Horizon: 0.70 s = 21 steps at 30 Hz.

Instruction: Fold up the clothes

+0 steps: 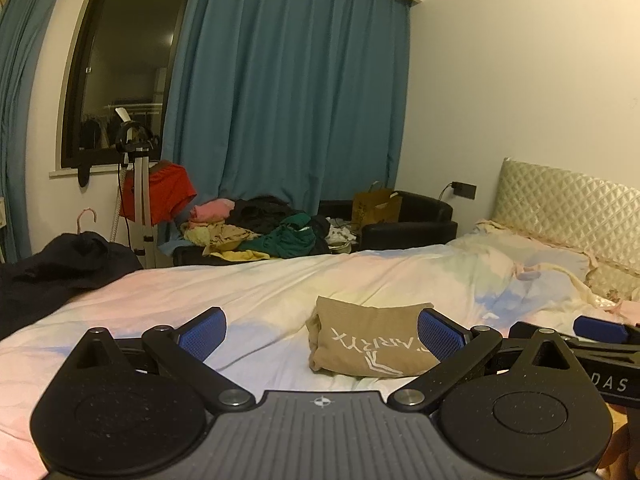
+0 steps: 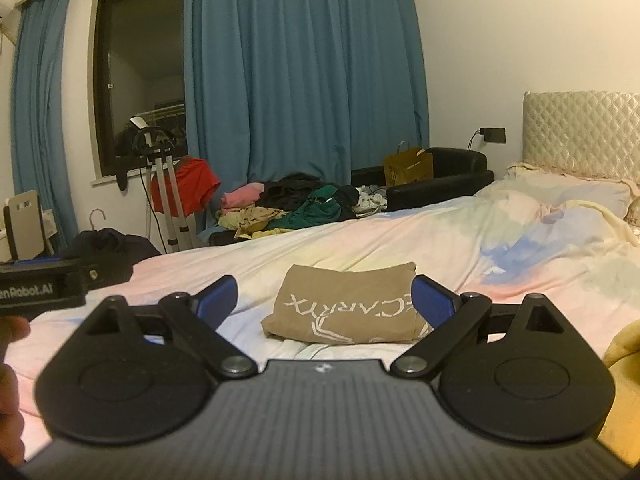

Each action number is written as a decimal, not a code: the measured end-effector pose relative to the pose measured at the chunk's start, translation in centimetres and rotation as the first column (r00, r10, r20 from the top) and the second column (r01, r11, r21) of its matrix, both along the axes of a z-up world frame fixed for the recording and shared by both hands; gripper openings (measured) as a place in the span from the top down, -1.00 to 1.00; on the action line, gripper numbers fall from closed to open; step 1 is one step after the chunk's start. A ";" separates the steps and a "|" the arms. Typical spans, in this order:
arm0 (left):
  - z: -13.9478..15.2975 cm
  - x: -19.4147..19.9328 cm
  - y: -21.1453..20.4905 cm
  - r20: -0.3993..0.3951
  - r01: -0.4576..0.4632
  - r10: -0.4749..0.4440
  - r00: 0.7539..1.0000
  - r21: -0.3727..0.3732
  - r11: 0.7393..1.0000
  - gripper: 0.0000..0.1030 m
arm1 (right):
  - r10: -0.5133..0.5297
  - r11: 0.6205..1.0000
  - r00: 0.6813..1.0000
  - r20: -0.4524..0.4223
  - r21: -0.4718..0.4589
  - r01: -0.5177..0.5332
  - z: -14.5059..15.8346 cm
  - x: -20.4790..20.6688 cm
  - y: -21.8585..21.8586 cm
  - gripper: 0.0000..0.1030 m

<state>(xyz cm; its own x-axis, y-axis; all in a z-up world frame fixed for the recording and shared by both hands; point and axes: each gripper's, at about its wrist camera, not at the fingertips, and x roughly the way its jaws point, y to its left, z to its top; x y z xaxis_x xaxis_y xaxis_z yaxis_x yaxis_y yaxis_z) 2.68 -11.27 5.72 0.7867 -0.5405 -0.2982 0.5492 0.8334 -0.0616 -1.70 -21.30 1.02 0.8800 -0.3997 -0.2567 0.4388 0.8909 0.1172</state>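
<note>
A tan garment (image 1: 360, 340) with white lettering lies folded into a compact rectangle on the pastel bed sheet (image 1: 248, 292); it also shows in the right wrist view (image 2: 344, 308). My left gripper (image 1: 322, 332) is open and empty, held just short of the garment, which sits toward its right finger. My right gripper (image 2: 326, 300) is open and empty, with the garment lying between its spread fingers a little ahead. Each gripper shows at the edge of the other's view: the right one (image 1: 600, 330), the left one (image 2: 44, 284).
A pile of loose clothes (image 1: 260, 228) lies beyond the bed's far edge, by a black armchair (image 1: 416, 220) with a paper bag. A dark garment (image 1: 60, 272) lies at the bed's left. A yellow cloth (image 2: 624, 352) is at right. Tripod (image 1: 138, 184), curtains and headboard (image 1: 568, 200) stand behind.
</note>
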 end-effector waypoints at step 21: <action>-2.0 -0.4 0.4 -0.027 -0.005 0.006 1.000 0.033 0.999 -0.99 | -0.020 1.000 0.999 -0.038 -0.007 0.020 -1.2 -0.1 1.1 -0.85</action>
<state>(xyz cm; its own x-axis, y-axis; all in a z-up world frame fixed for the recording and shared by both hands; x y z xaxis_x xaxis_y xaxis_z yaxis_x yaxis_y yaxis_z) 2.32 -10.89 3.72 0.7808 -0.5257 -0.3376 0.5432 0.8382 -0.0488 -1.76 -20.25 -0.19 0.8614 -0.4189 -0.2874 0.4606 0.8826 0.0942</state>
